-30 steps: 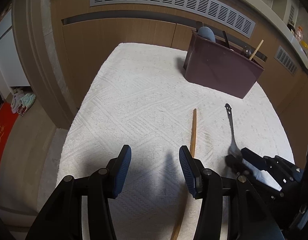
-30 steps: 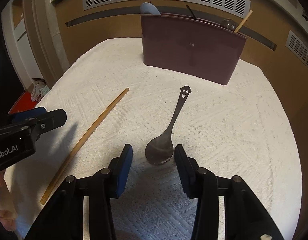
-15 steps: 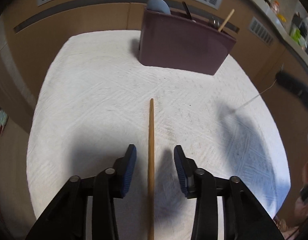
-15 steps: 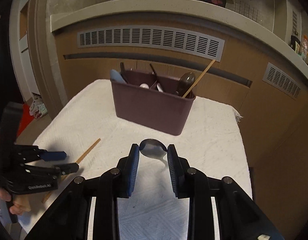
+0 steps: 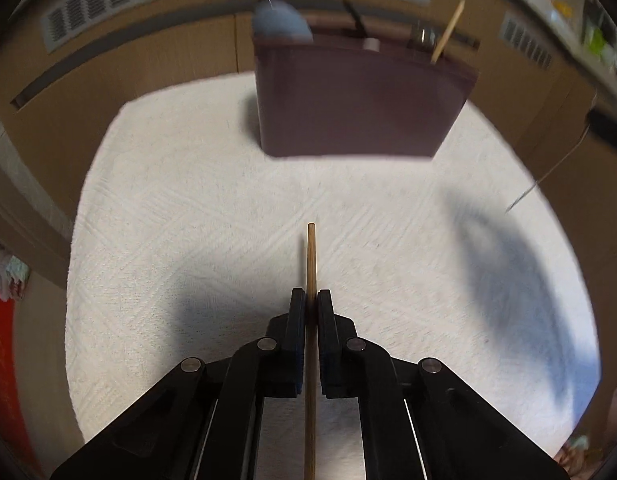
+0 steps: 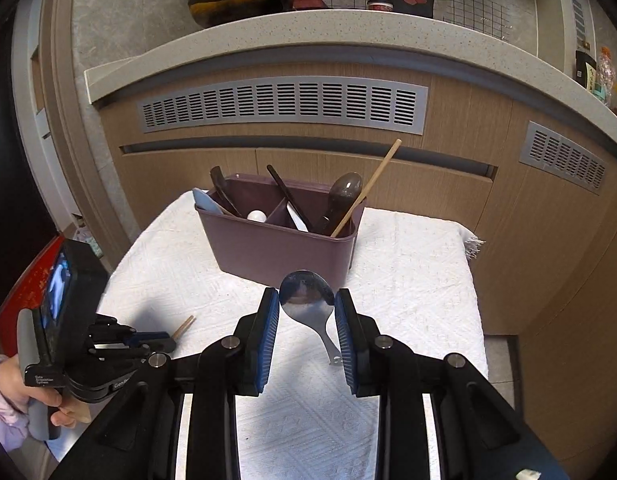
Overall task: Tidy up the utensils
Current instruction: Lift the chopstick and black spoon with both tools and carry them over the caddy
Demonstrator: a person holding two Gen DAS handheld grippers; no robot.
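My left gripper (image 5: 310, 298) is shut on a wooden chopstick (image 5: 310, 256) that runs between its pads and points toward the purple utensil caddy (image 5: 360, 104). In the right wrist view my right gripper (image 6: 307, 304) is shut on the bowl of a metal spoon (image 6: 306, 298), held above the cloth with its handle hanging down. The caddy (image 6: 276, 246) stands just beyond it, holding several utensils and a second chopstick (image 6: 364, 190). The left gripper (image 6: 164, 342) shows at lower left, held by a person's hand, with the chopstick's tip (image 6: 184, 326) poking out.
A white textured cloth (image 6: 412, 280) covers the small table; its edges drop off on all sides. Wooden cabinet fronts with grey vent grilles (image 6: 284, 104) stand behind the caddy. A red object (image 5: 4, 360) lies on the floor at left.
My left gripper lined up over the chopstick and closed on it. My right gripper, with the spoon, rose off the cloth toward the caddy.
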